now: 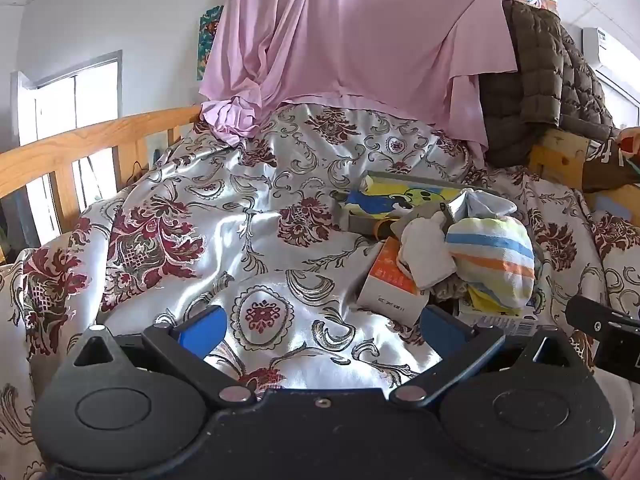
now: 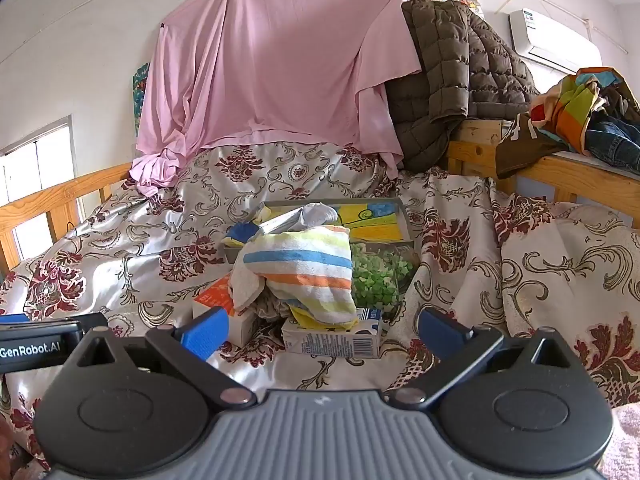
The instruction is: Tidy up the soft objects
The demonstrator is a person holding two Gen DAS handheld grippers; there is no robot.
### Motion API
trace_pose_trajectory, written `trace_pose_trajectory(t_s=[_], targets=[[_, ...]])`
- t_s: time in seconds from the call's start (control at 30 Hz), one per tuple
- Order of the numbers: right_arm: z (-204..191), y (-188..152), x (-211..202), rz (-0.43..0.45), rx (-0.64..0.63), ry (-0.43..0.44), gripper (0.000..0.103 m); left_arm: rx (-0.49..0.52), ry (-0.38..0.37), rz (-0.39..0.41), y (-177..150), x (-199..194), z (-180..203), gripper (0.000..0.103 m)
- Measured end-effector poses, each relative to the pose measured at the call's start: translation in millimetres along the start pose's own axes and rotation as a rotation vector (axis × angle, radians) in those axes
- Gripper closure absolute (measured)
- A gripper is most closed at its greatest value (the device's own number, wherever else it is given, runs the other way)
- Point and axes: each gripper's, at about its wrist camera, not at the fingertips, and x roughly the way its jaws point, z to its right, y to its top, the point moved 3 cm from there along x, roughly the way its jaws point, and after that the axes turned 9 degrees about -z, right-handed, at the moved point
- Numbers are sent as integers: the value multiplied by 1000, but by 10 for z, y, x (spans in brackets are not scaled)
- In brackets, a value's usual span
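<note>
Left gripper and right gripper: jaws spread wide, empty | striped towel heaped on boxes, mid-bed on satin bedspread, ahead of right jaws | likely light, limp, drapes when lifted | pinch bunched upper fold, not loose hem
</note>
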Motion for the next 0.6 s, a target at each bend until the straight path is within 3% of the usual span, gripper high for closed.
trace_pose_trajectory(t_s=[0.6], targets=[[-6,-1,0,-3,-1,-1,0,2,1,-2,-1,0,0,1]])
